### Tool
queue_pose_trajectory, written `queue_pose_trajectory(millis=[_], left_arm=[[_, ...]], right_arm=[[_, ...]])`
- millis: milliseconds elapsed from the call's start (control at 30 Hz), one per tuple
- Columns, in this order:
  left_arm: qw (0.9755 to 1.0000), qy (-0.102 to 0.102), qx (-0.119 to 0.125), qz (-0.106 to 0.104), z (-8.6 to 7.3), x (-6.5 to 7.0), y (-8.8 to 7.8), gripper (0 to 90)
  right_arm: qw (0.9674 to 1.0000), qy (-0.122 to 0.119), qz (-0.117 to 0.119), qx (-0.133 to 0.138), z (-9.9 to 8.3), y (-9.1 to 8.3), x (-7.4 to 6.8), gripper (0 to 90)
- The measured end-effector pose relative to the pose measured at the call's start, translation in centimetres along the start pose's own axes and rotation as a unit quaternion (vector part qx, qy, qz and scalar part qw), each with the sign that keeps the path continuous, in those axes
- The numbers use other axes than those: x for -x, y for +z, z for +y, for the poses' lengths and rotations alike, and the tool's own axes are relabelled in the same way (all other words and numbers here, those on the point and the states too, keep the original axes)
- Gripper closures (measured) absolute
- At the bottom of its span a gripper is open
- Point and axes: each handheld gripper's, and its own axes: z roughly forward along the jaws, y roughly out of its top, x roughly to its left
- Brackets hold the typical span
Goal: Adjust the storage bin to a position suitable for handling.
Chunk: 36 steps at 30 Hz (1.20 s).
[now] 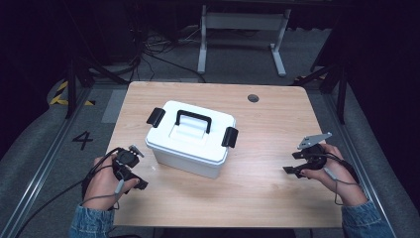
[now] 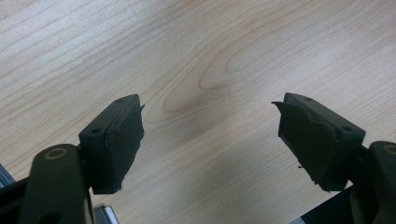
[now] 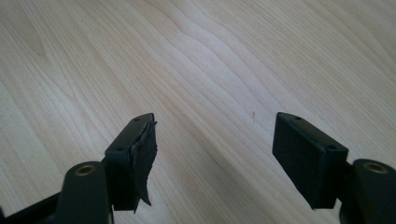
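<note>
Left tool [image 1: 130,174], right tool [image 1: 300,163] — both agape, empty — flank white box [image 1: 190,139].

left gripper [image 1: 130,171] and right gripper [image 1: 297,162] each held low in a hand, jaws spread apart.

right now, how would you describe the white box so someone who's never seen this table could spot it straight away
Start at the light wooden table. Slightly left of its middle, set at an angle, sits the white plastic box, between the left gripper and the right gripper and touching neither. Its black carry handle on the lid and a black latch at each end mark it out.
</note>
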Motion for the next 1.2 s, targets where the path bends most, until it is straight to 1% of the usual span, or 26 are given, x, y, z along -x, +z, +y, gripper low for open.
queue_pose_trajectory(millis=[33,100,133,167,200,233,267,300,367,400,467,567,600,633,800,833,900,1067,1100,1167,1200], left_arm=[[1.0,-0.001,-0.003,0.0,-0.1,0.0,0.0,22.4],[1.0,0.0,0.001,-0.003,-0.2,0.0,0.0,22.5],[1.0,0.0,0.001,-0.003,-0.2,0.0,0.0,22.6],[1.0,-0.001,-0.001,-0.006,-0.2,0.0,-0.1,22.6],[1.0,-0.002,-0.002,-0.006,-0.3,0.0,-0.1,23.0],[1.0,-0.001,0.002,-0.008,-0.3,-0.1,-0.1,23.0],[0.9999,-0.007,0.006,-0.014,-0.4,-0.1,-0.2,24.1],[0.9999,-0.007,0.006,-0.014,-0.4,-0.1,-0.2,24.8],[0.9998,-0.008,0.009,-0.015,-0.4,-0.2,-0.3,25.2],[0.9998,-0.007,0.011,-0.015,-0.4,-0.2,-0.4,25.2],[0.9997,-0.008,0.012,-0.018,-0.4,-0.2,-0.4,25.2],[0.9997,-0.008,0.011,-0.019,-0.5,-0.2,-0.5,25.3],[0.9998,-0.003,0.011,-0.017,-0.4,-0.3,-0.6,25.3],[0.9997,-0.007,0.014,-0.019,-0.5,-0.2,-0.6,25.3],[0.9996,-0.006,0.02,-0.019,-0.4,-0.3,-0.9,25.3],[0.9995,-0.011,0.022,-0.019,-0.3,-0.2,-0.9,25.3],[0.9995,-0.007,0.022,-0.019,-0.2,-0.3,-0.9,25.3],[0.9994,-0.009,0.025,-0.021,-0.4,-0.3,-1.0,25.2],[0.9994,-0.011,0.027,-0.018,-0.4,-0.4,-1.1,25.2],[0.9994,-0.01,0.027,-0.018,-0.4,-0.5,-1.3,25.1],[0.9994,-0.008,0.028,-0.019,-0.4,-0.6,-1.3,25.1]], right_arm=[[1.0,-0.001,0.0,-0.001,0.1,0.1,-0.1,31.6],[1.0,-0.006,0.005,-0.005,0.2,0.2,-0.1,35.2],[1.0,-0.006,0.005,-0.005,0.2,0.2,-0.1,35.2],[0.9999,-0.008,0.008,-0.009,0.3,0.3,-0.1,37.0],[0.9998,-0.002,0.015,-0.011,0.5,0.6,-0.2,37.2],[0.9998,-0.002,0.015,-0.011,0.5,0.6,-0.2,37.2],[0.9997,0.005,0.024,-0.004,0.8,0.8,-0.2,37.4],[0.9997,0.005,0.024,-0.004,0.8,0.8,-0.2,37.4],[0.9987,0.018,0.045,0.015,1.3,0.7,-0.2,40.8],[0.9985,0.016,0.049,0.017,1.5,0.6,-0.2,40.8],[0.999,0.003,0.043,0.016,2.2,0.3,-0.3,40.5],[0.9992,0.004,0.039,0.011,3.7,-0.6,-0.3,40.7],[0.9992,0.004,0.039,0.011,3.7,-0.6,-0.3,40.7],[0.9991,0.008,0.039,0.012,4.1,-0.8,-0.4,40.9],[0.9989,-0.009,0.043,0.017,6.4,-1.9,-0.5,42.2],[0.9988,-0.012,0.045,0.016,6.8,-2.1,-0.5,42.1],[0.9987,-0.018,0.044,0.017,7.6,-2.4,-0.6,42.0],[0.9985,-0.026,0.045,0.016,9.4,-3.0,-0.8,41.9],[0.9983,-0.03,0.046,0.018,9.8,-3.1,-0.8,41.9],[0.9981,-0.03,0.049,0.024,10.5,-3.3,-1.0,42.8],[0.9978,-0.024,0.052,0.032,10.9,-3.5,-1.1,43.5]])
